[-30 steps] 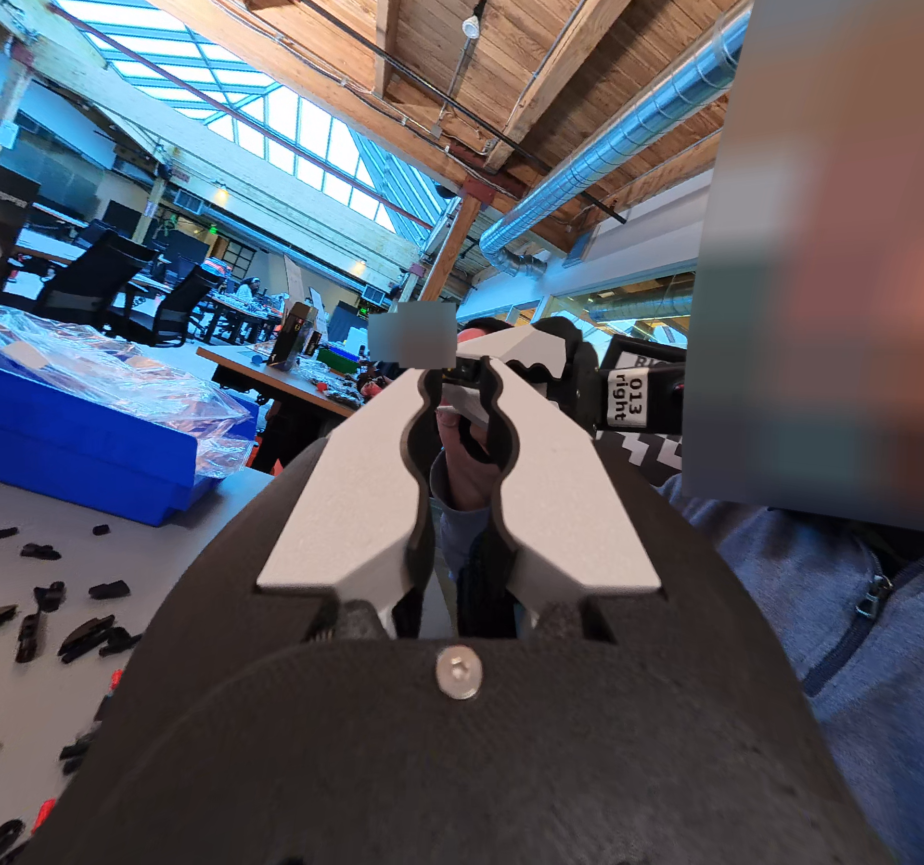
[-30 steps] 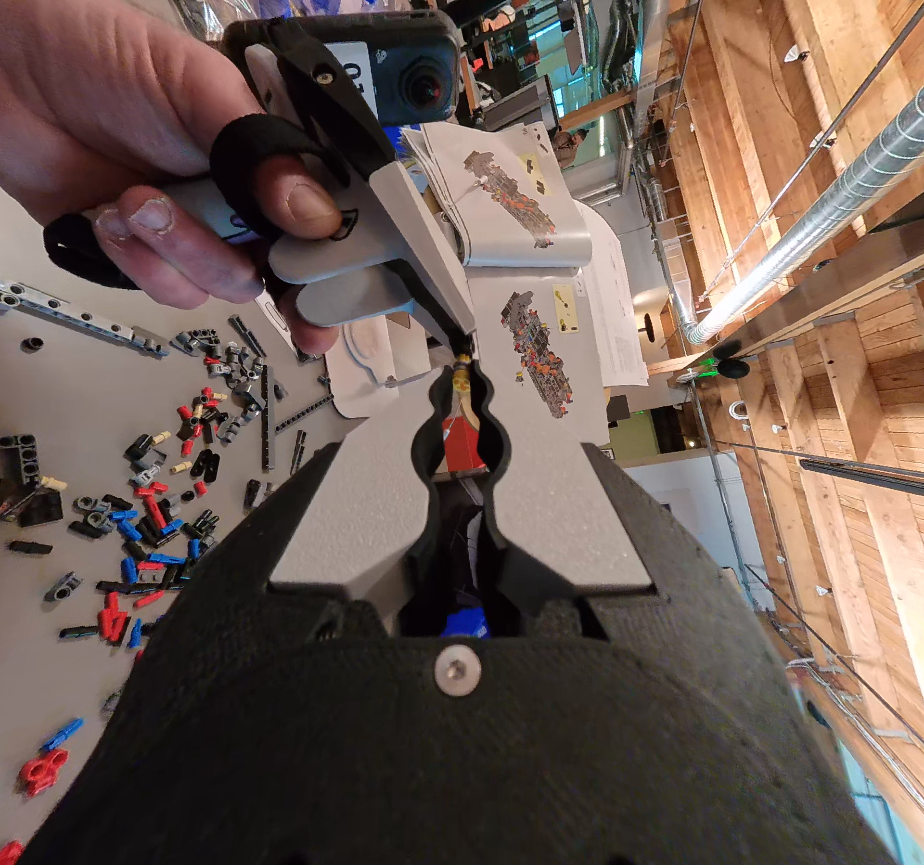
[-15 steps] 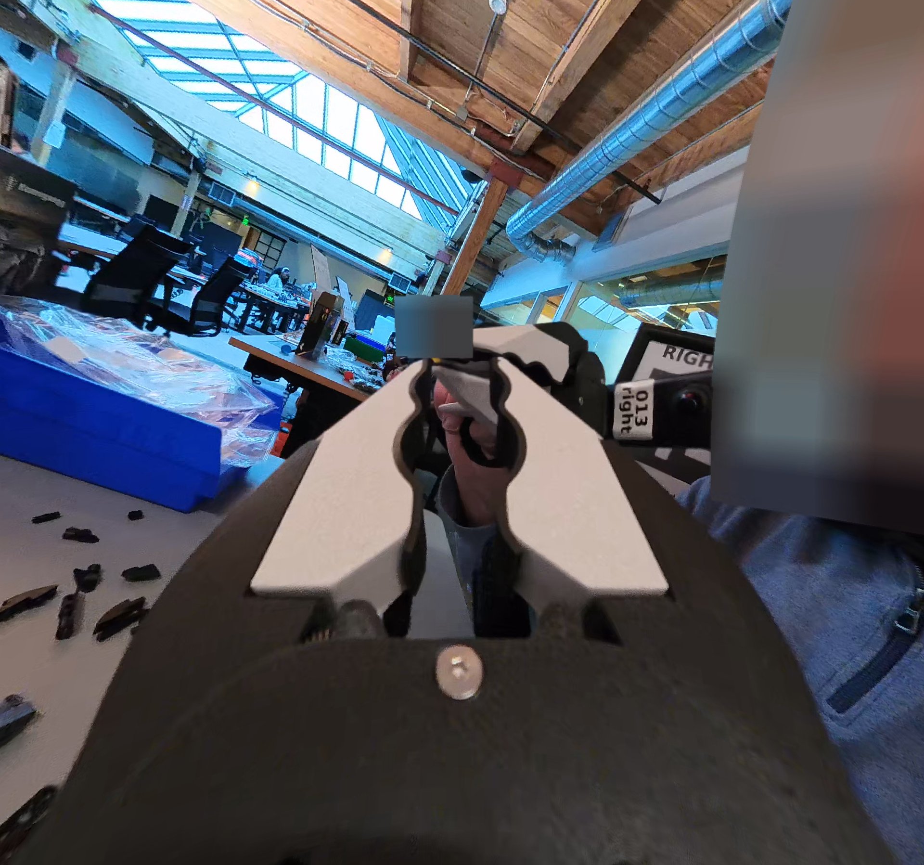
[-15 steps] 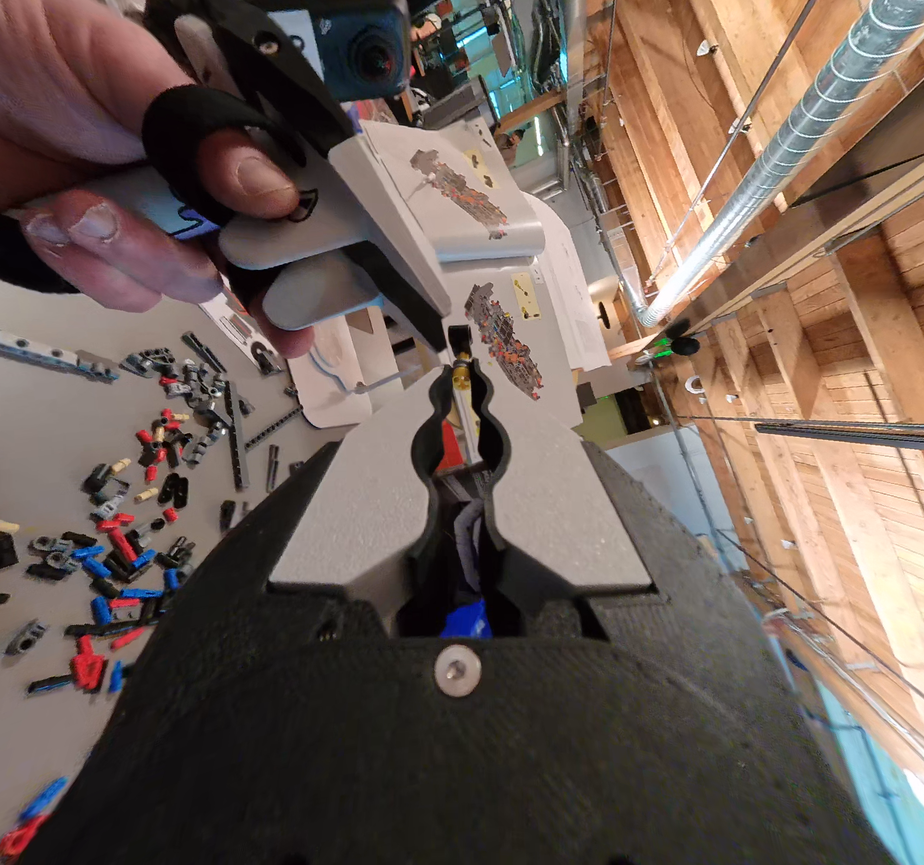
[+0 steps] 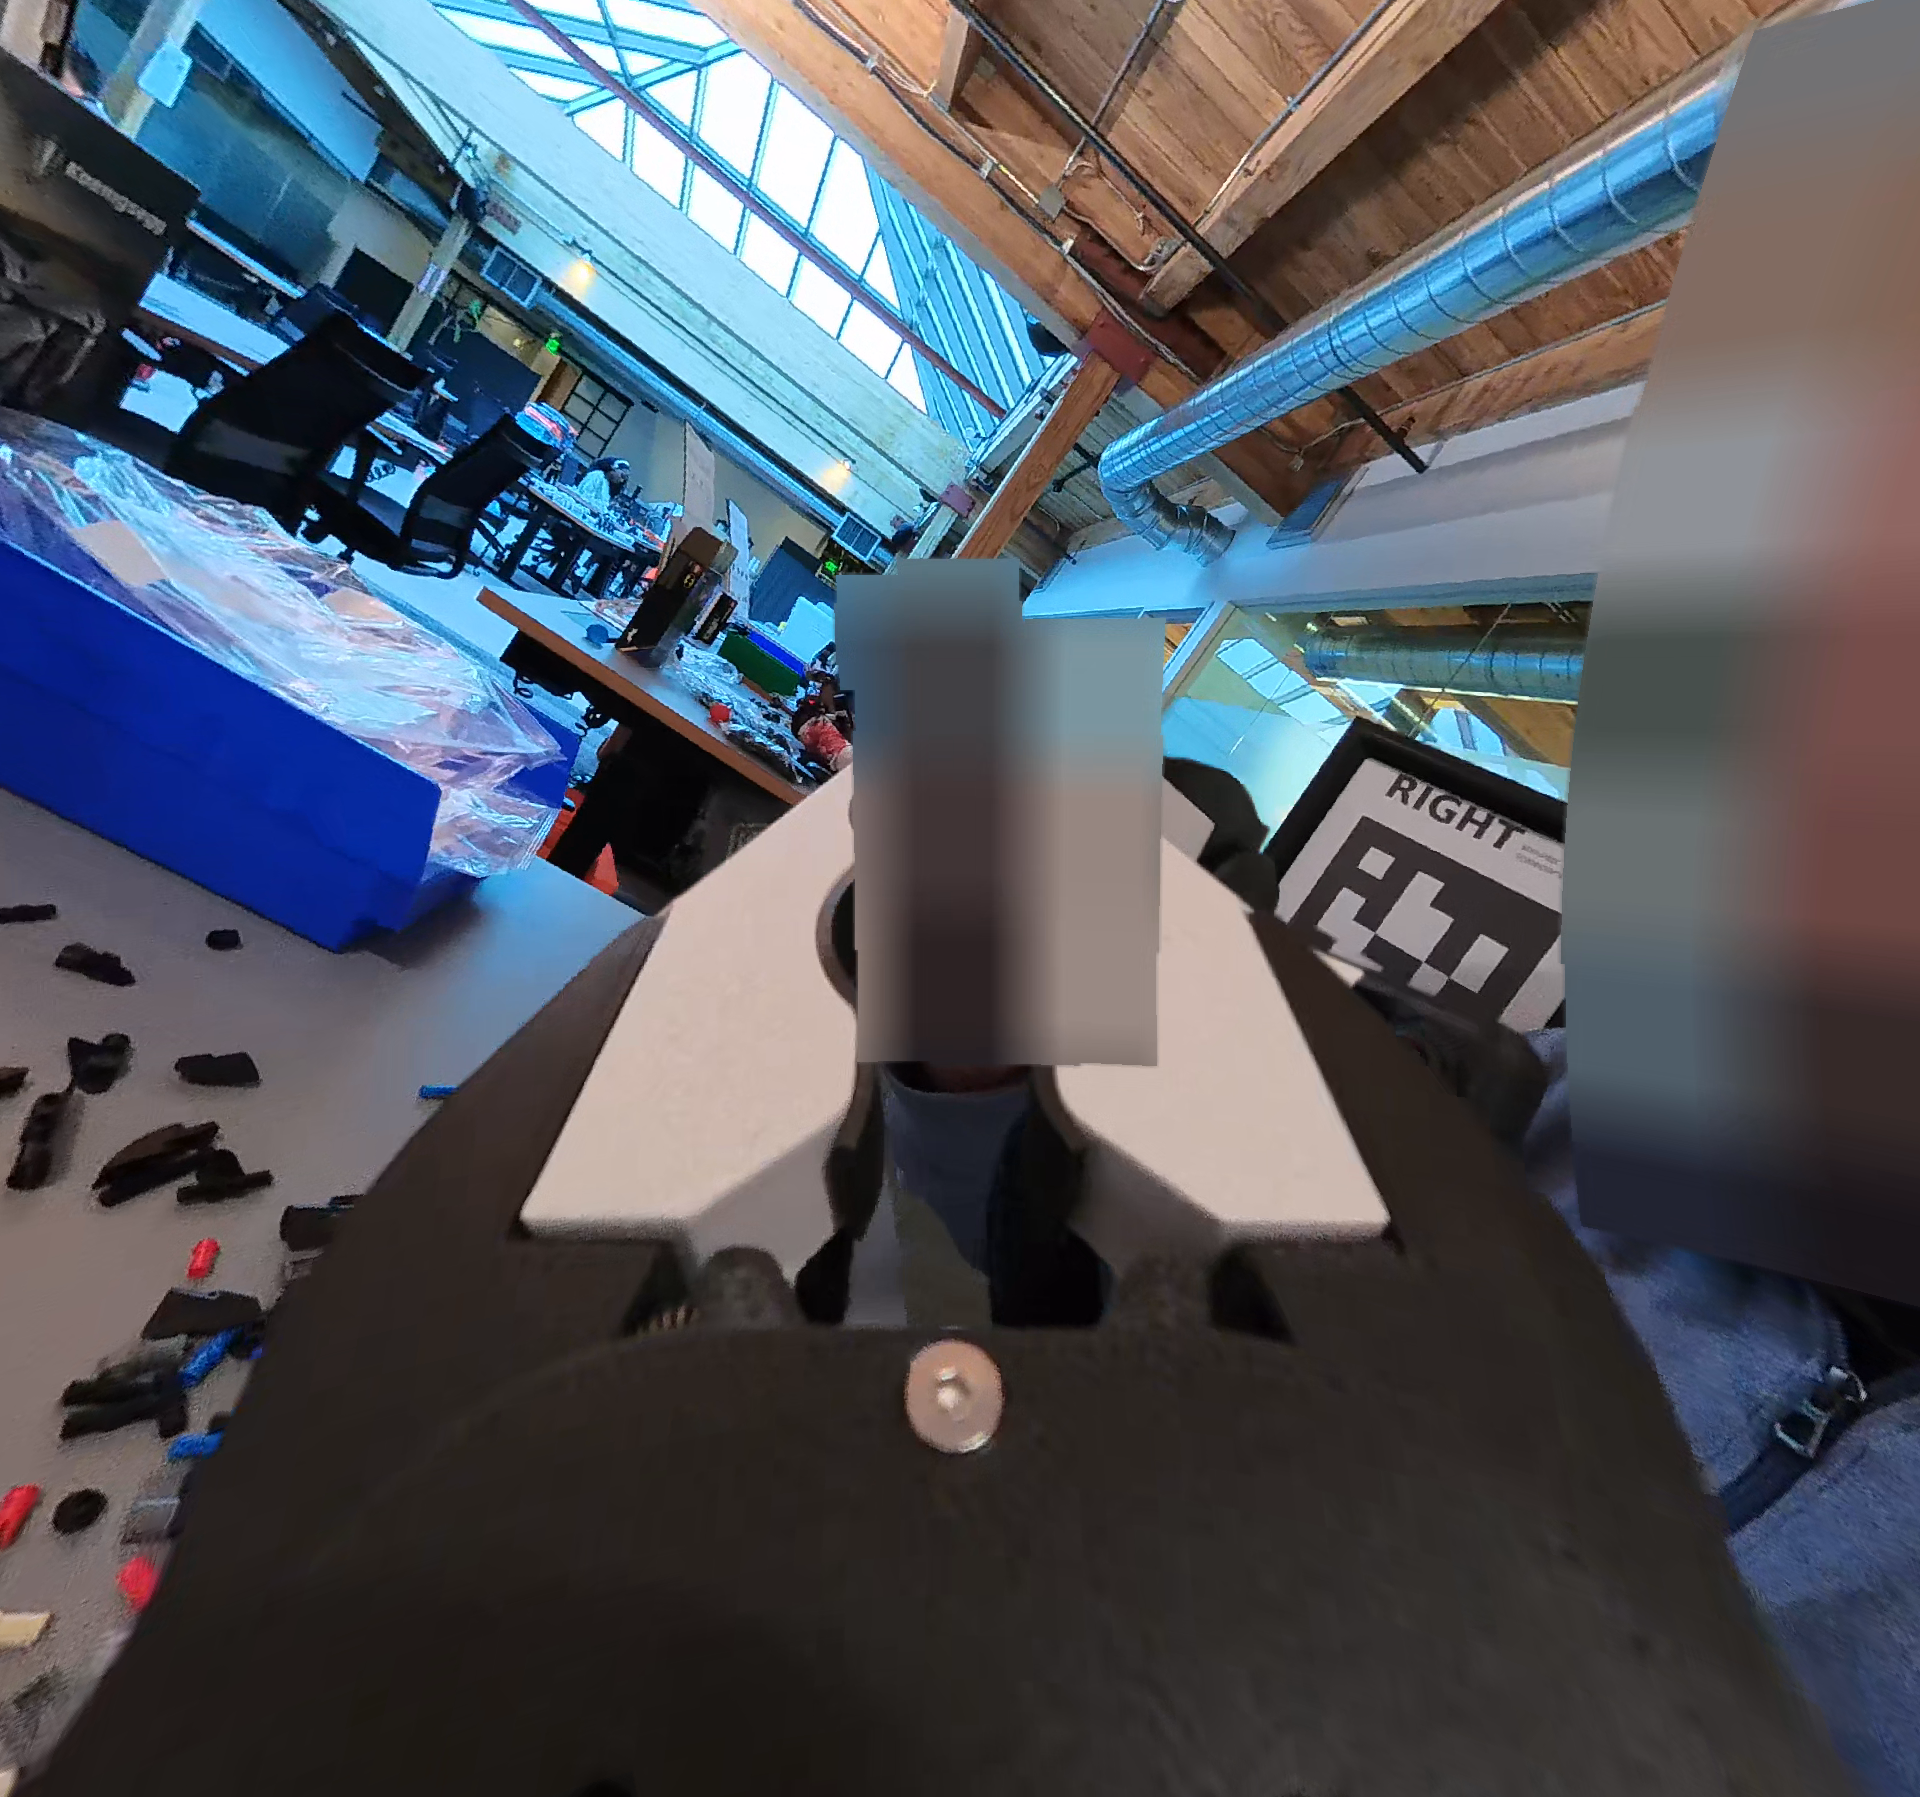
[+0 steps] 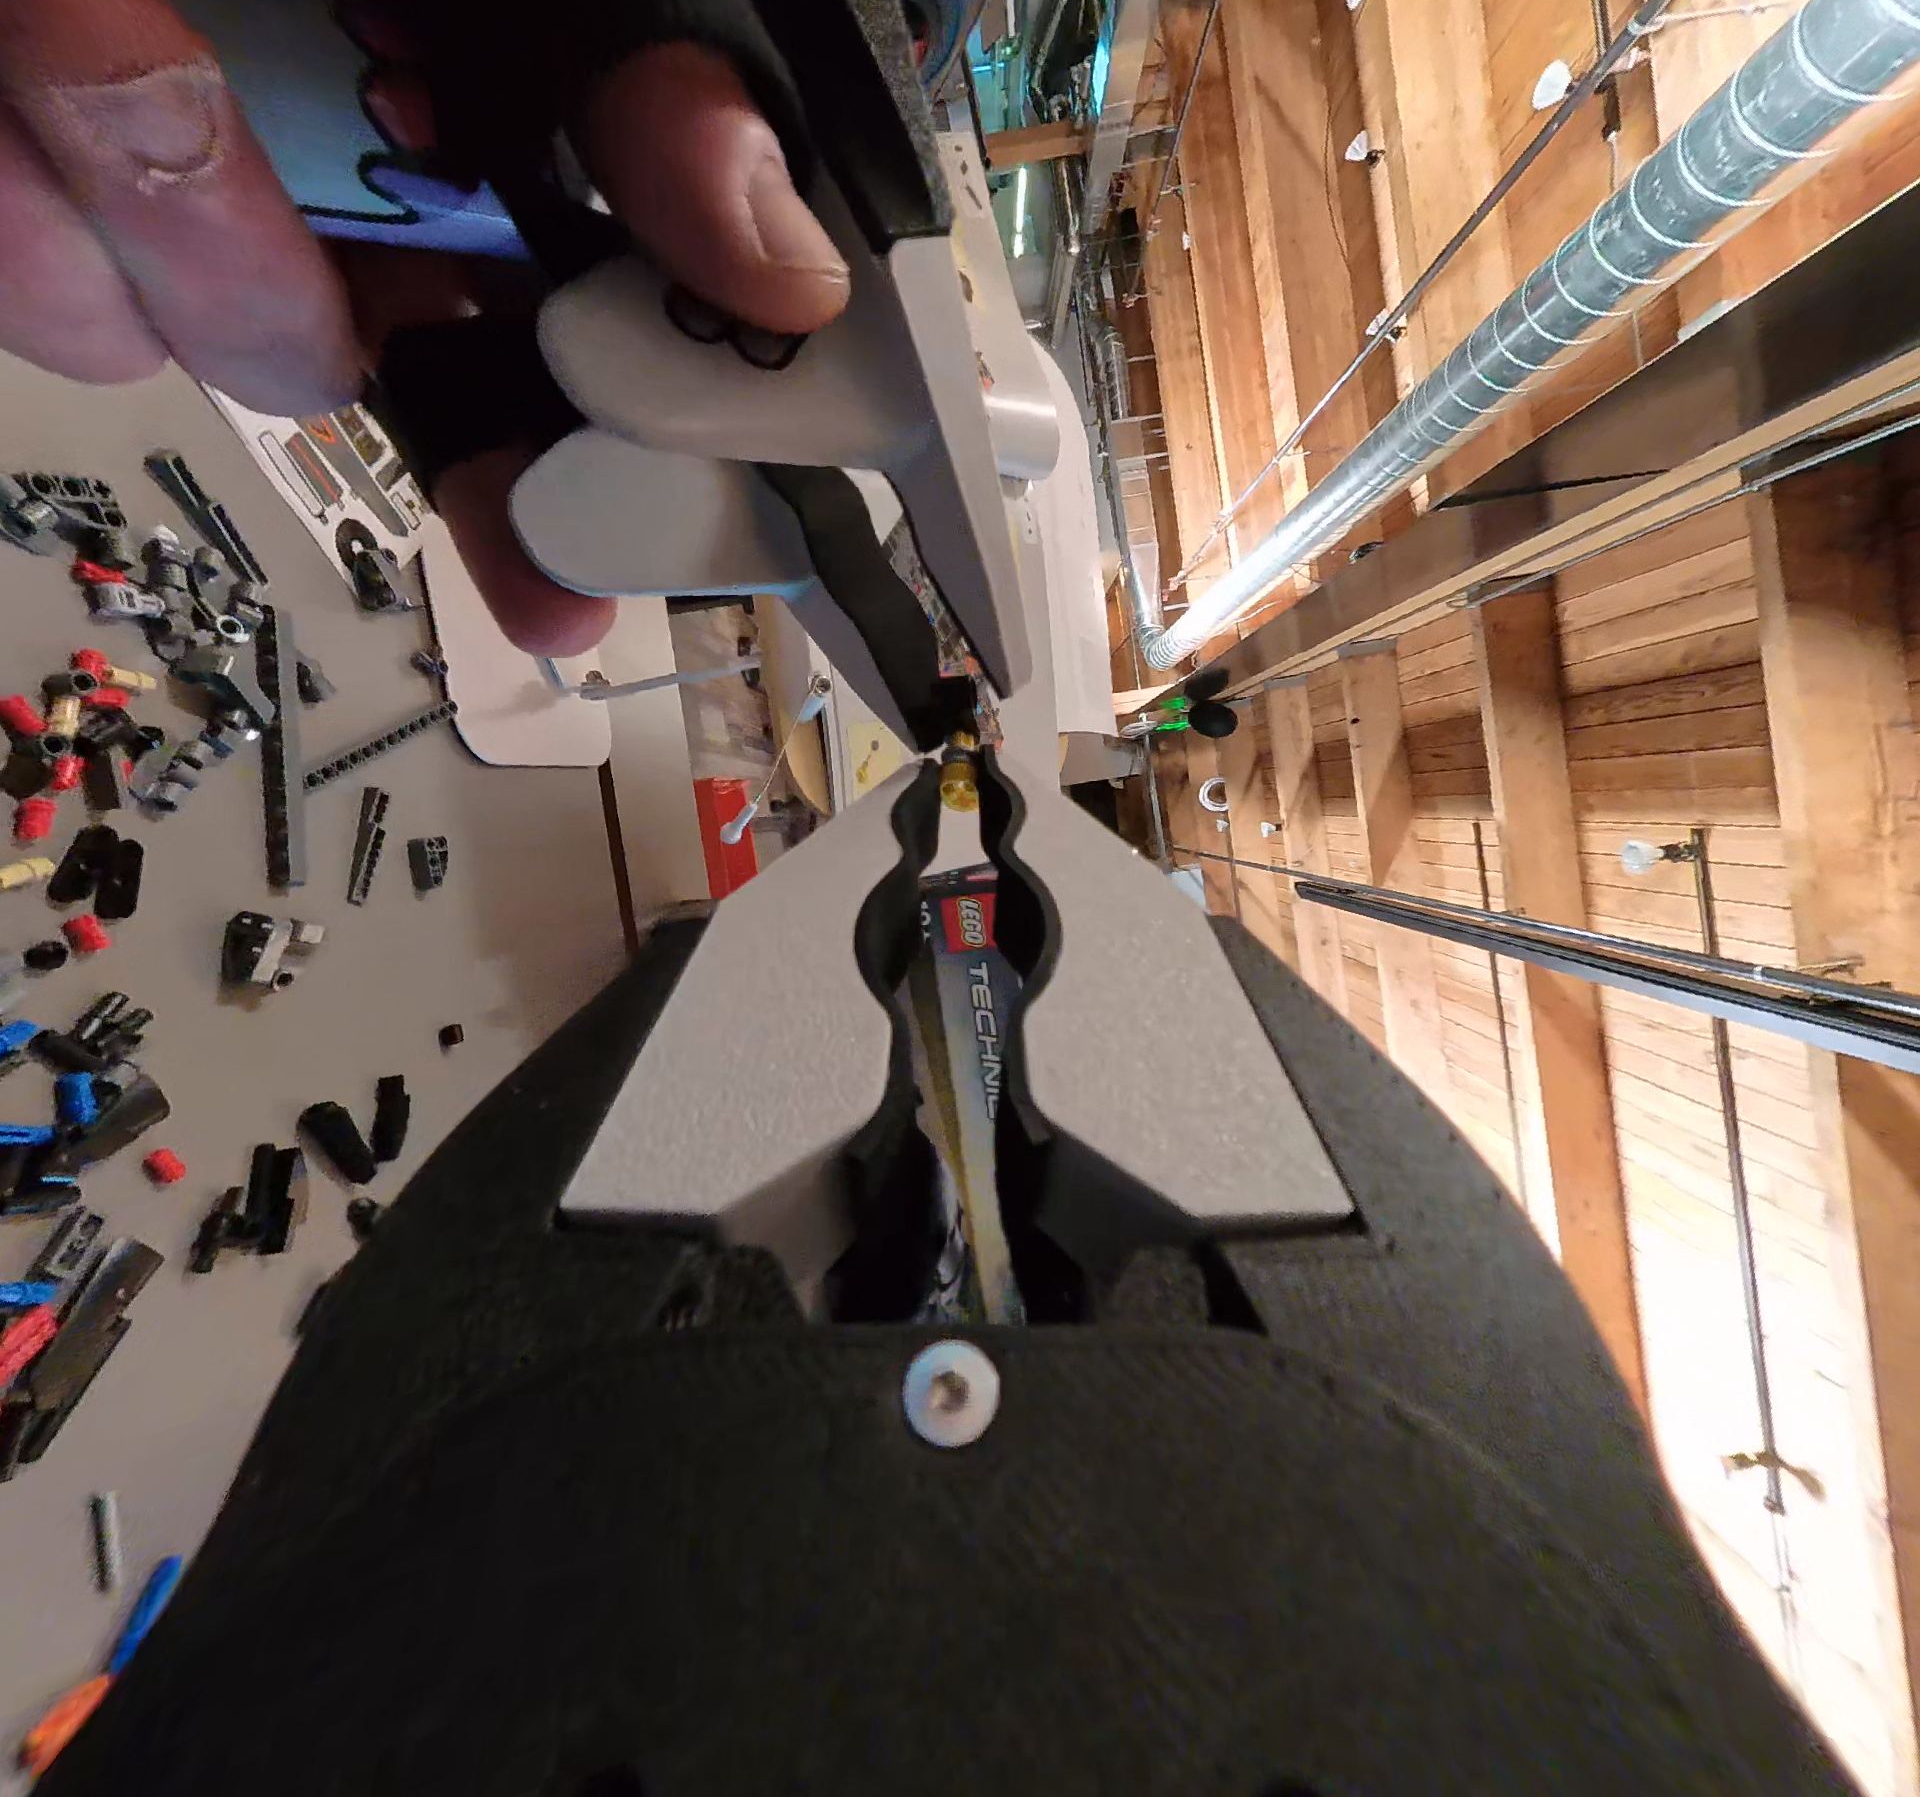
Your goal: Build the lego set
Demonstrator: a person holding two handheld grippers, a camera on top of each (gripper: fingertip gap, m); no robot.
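In the right wrist view my right gripper (image 6: 958, 773) is shut on a small yellow pin (image 6: 957, 789) that sticks out of its tips. My left gripper (image 6: 938, 721), held by a hand (image 6: 208, 189), comes in from the upper left. It is shut on a small black piece (image 6: 951, 708) that touches the end of the yellow pin. In the left wrist view my left gripper's grey fingers (image 5: 727, 999) show, but a blurred patch hides their tips. The right gripper's marker plate (image 5: 1423, 895) is just behind them.
Loose black, red, blue and grey pieces (image 6: 104, 812) lie on the grey table (image 6: 499, 968), also in the left wrist view (image 5: 156, 1165). A blue bin with plastic bags (image 5: 208, 791) stands at the back. A sticker sheet (image 6: 520, 698) and a Lego box (image 6: 971, 978) lie beyond the grippers. Only a small space, under 4 cm, lies between the two pairs of fingers.
The two grippers have come closer together. The left gripper's black piece, a short way from the yellow pin before, now touches it. Both stay shut.
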